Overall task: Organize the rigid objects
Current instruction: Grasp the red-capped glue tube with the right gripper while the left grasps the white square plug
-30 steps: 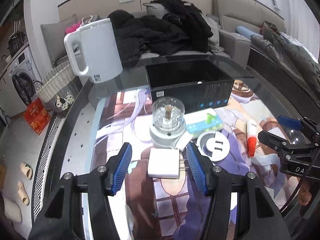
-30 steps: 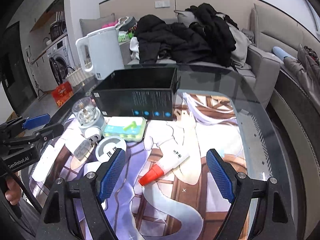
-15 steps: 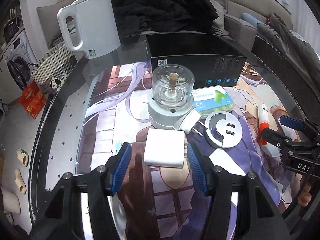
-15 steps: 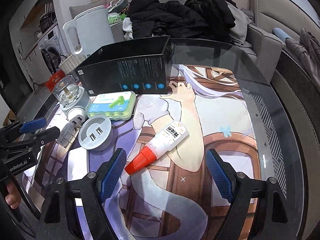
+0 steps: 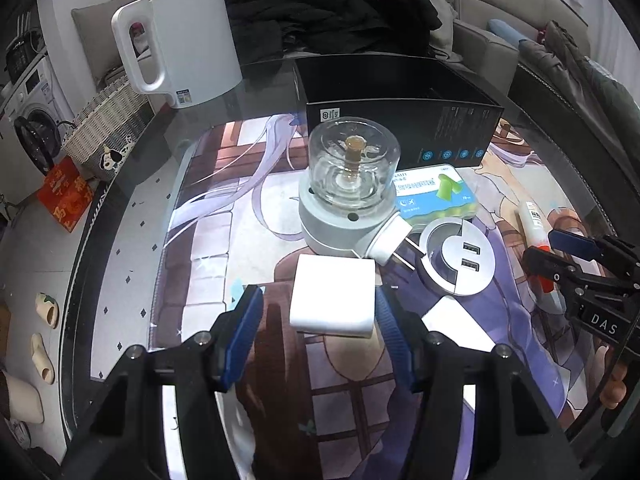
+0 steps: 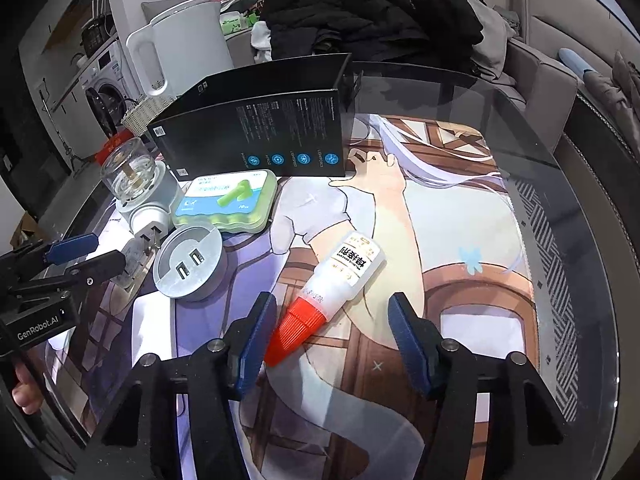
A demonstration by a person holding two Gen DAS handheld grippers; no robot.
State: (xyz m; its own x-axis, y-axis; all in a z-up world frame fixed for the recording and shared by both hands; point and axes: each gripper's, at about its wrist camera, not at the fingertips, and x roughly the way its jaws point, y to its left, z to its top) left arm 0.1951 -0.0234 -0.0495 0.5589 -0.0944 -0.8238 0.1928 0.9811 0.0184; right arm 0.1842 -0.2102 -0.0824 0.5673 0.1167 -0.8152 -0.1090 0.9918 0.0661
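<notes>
My left gripper [image 5: 318, 320] is open with its blue pads on either side of a white square charger [image 5: 333, 296] lying on the mat; contact cannot be told. Behind it stand a glass jar on a grey base [image 5: 348, 184], a white plug [image 5: 386, 240], a round grey USB hub [image 5: 456, 260] and a green-blue packet [image 5: 436, 192]. My right gripper [image 6: 332, 338] is open around the red cap of a white glue bottle [image 6: 340, 276] lying on the mat. An open black box [image 6: 260, 136] stands behind.
A white kettle [image 5: 180, 36] stands at the table's back left. The glass table edge [image 6: 592, 208] curves at the right. A sofa with dark clothes [image 6: 376, 12] lies behind. A wicker basket [image 5: 104, 124] sits on the floor left.
Both grippers moved forward and down. The white charger now sits between the left pads, and the glue bottle's red cap between the right pads.
</notes>
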